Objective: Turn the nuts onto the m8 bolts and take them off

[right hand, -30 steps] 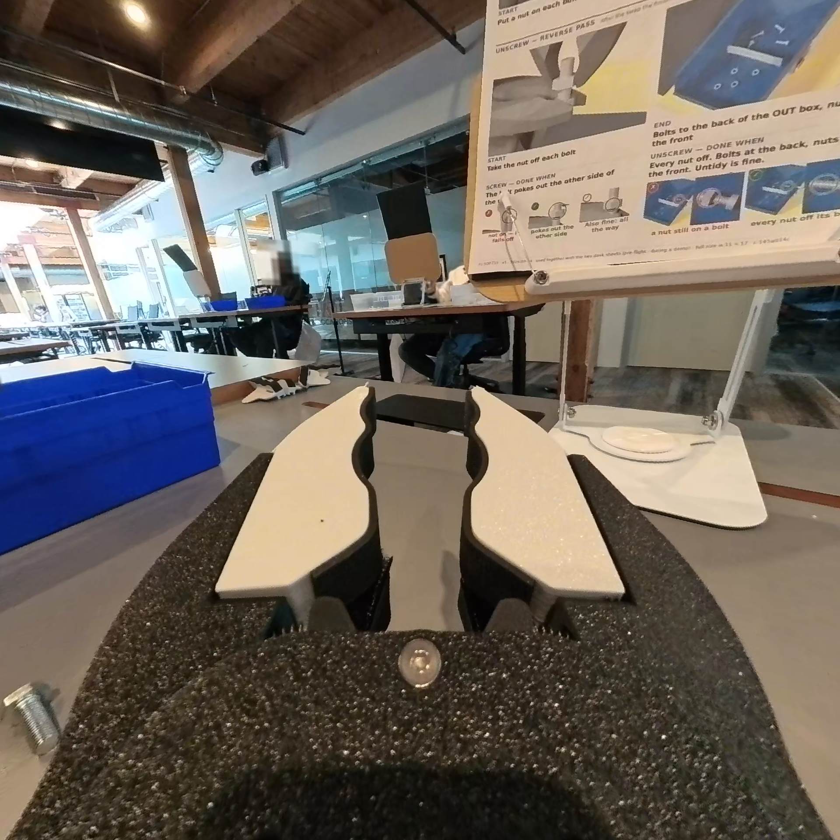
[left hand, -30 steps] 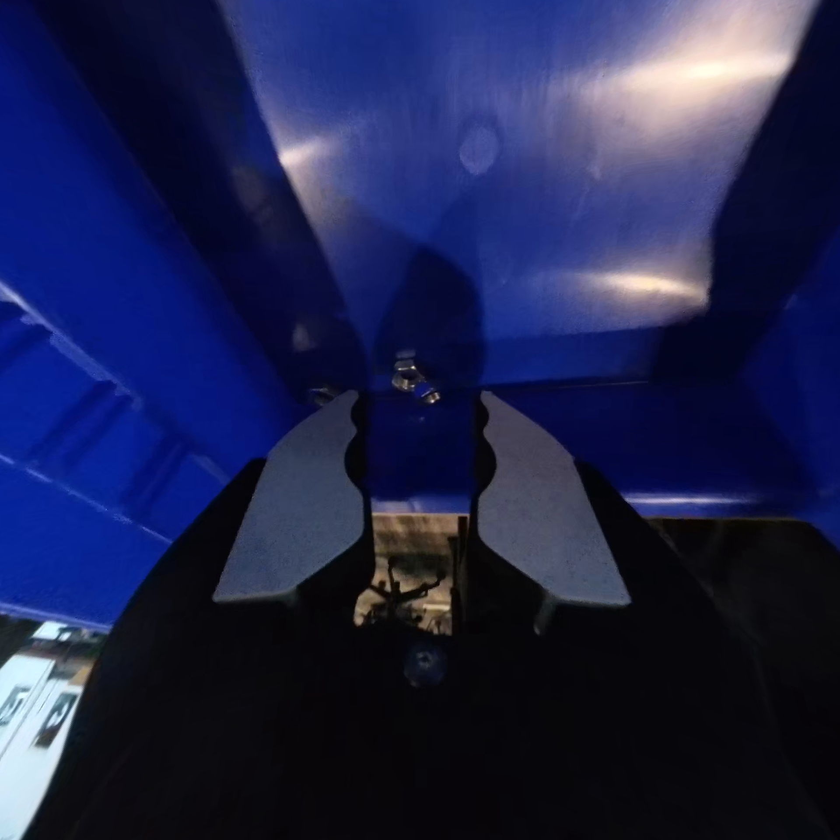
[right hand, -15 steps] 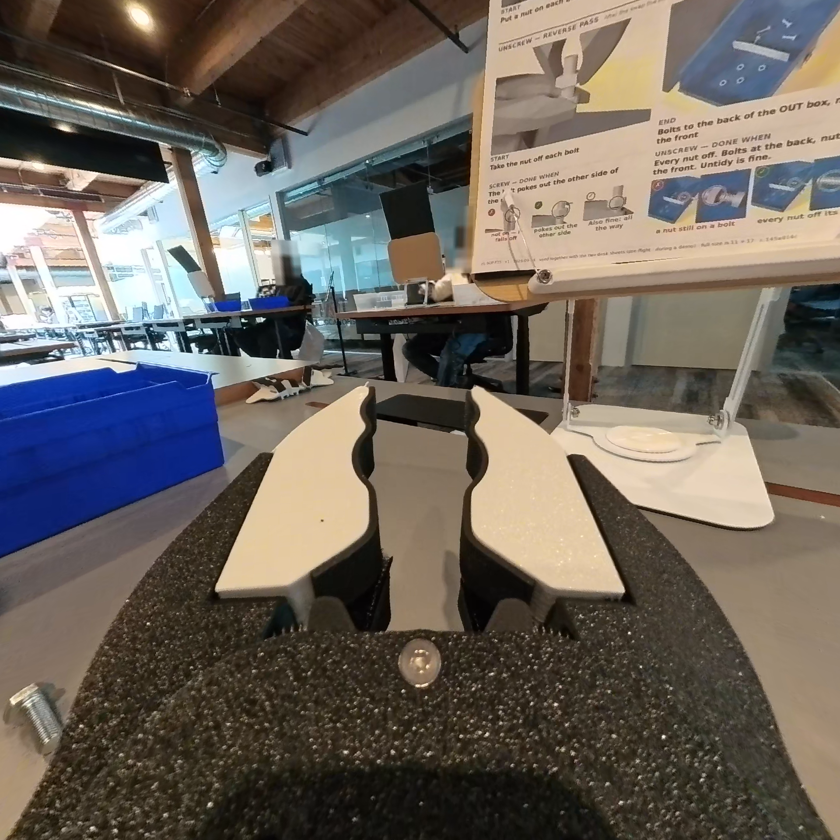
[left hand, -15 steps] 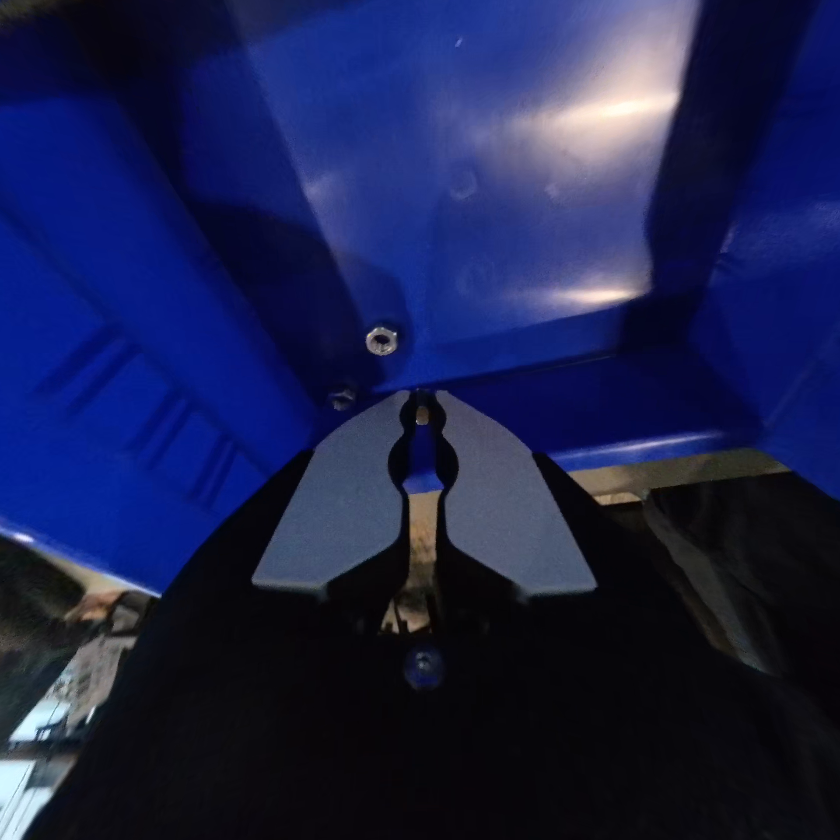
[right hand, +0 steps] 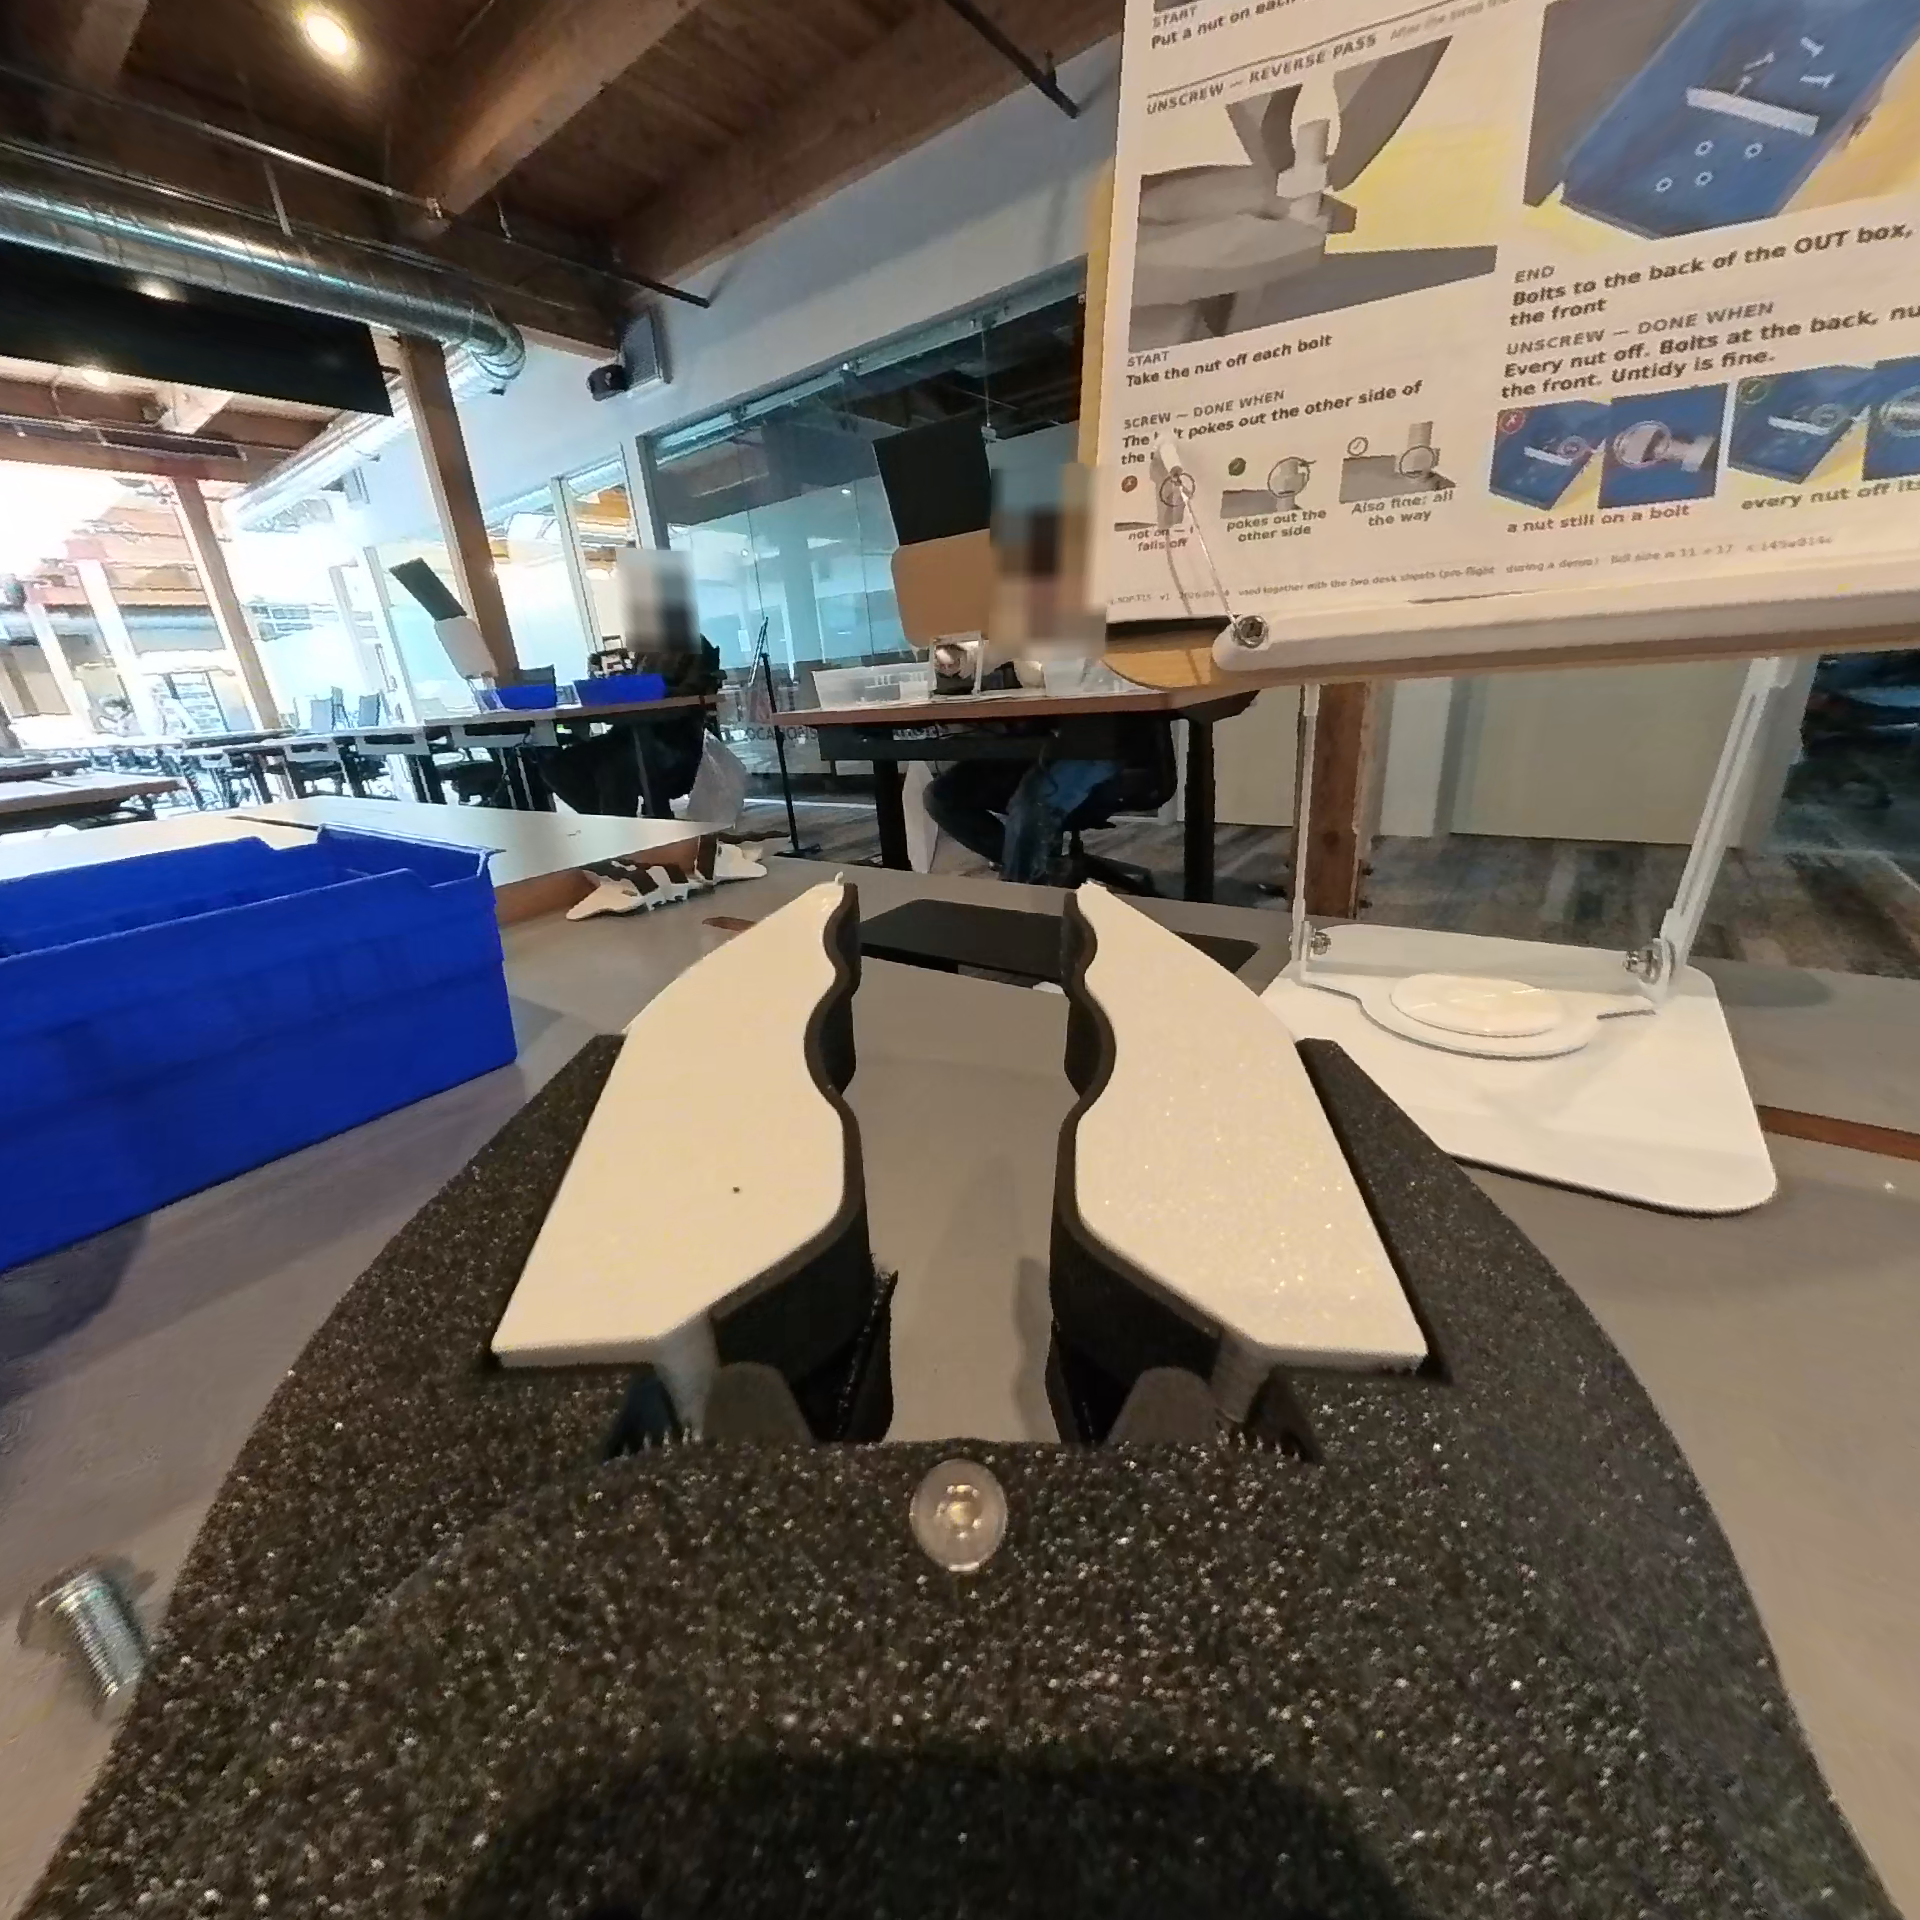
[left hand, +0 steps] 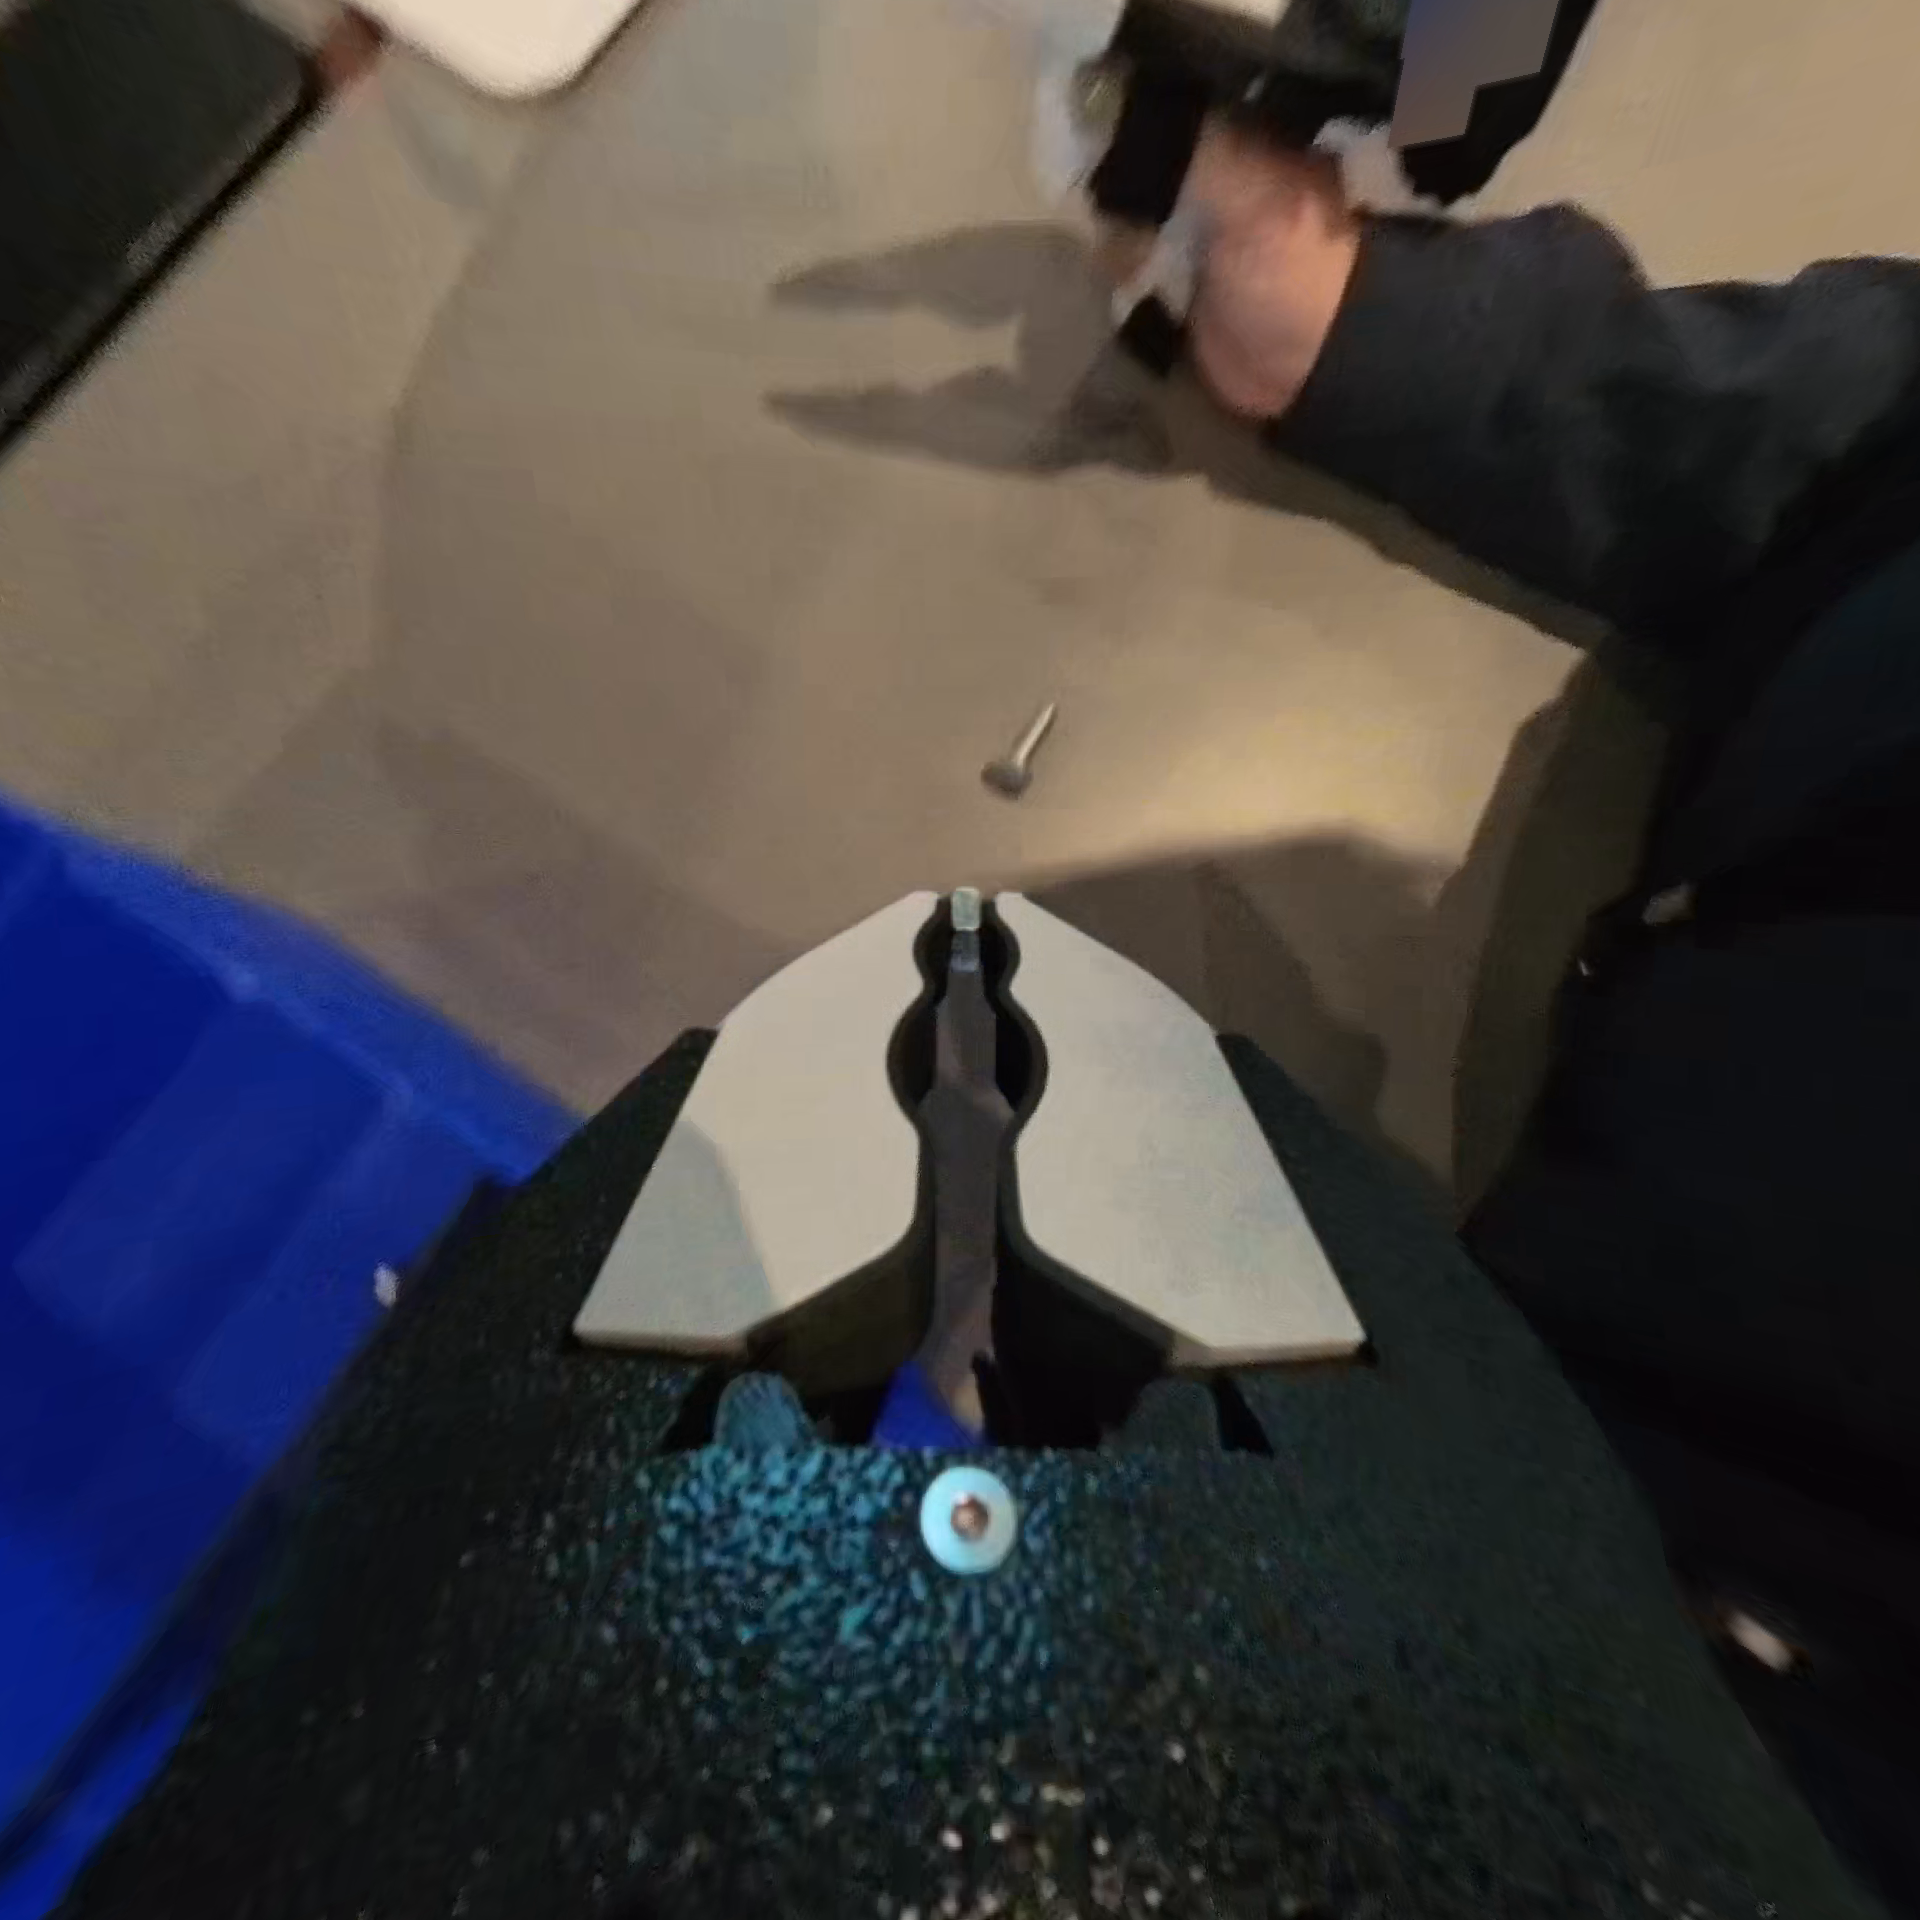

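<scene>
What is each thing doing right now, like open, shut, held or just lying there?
Left gripper: shut on a small metal nut.
Right gripper: open, nothing between its fingers.
Bolt: lying loose on the table.
Blue bin: standing on the table, open on top.
Sheet stand: upright, holding a printed sheet.

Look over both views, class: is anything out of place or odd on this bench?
One bolt lies loose on the grey table, outside the blue bin; it also shows beside the open right gripper. The left gripper pinches a small metal piece, probably a nut. Nothing looks damaged or spilled.
</scene>
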Available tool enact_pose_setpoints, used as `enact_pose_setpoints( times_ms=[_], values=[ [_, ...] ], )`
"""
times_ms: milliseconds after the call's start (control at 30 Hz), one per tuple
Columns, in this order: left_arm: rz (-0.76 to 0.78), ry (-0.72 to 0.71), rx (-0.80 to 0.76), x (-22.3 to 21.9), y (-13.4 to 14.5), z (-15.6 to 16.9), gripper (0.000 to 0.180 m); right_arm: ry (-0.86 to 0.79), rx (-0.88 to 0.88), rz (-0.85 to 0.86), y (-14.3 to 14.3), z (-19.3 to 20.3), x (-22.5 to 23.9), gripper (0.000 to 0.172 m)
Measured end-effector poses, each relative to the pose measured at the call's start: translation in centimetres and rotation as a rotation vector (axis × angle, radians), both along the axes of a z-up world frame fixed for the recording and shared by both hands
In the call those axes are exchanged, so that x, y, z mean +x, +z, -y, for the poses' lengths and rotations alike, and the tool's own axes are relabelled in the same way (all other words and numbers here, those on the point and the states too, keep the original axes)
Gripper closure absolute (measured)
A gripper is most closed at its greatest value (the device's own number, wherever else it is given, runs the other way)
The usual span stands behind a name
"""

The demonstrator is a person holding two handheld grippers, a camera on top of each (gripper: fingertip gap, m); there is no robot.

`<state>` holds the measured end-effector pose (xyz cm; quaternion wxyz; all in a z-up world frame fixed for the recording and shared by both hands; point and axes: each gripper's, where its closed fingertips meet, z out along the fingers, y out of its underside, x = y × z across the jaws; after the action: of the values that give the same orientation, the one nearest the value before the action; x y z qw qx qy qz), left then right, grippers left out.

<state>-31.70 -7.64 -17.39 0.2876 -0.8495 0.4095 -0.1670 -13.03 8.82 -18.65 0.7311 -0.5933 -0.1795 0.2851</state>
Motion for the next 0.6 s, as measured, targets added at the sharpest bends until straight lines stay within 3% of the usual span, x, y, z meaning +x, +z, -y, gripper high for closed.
enact_pose_setpoints(
  times_ms=[33,133,233,433,533,600],
  values=[
    [0.015,-0.027,0.045,2.0,-0.1,-0.6,0.175,0.0,0.001,0.006,0.0,0.0,0.0,0.136],
    [0.133,-0.056,0.135,8.5,-2.4,-3.0,0.175,-0.004,0.001,0.022,0.1,0.0,0.2,0.139],
    [0.075,-0.089,0.181,12.3,-6.6,-4.8,0.175,-0.013,-0.002,0.026,0.1,0.0,0.5,0.141],
    [-0.194,-0.151,0.177,13.7,-12.3,-6.5,0.175,-0.018,-0.002,0.022,0.3,-0.1,1.0,0.141],
    [-0.2,-0.187,0.132,14.0,-13.3,-6.2,0.175,-0.01,-0.009,0.018,0.3,-0.1,1.0,0.141],
    [-0.172,-0.175,0.098,14.0,-13.4,-6.0,0.162,-0.004,-0.014,0.014,0.3,-0.1,0.9,0.141]
  ],
)
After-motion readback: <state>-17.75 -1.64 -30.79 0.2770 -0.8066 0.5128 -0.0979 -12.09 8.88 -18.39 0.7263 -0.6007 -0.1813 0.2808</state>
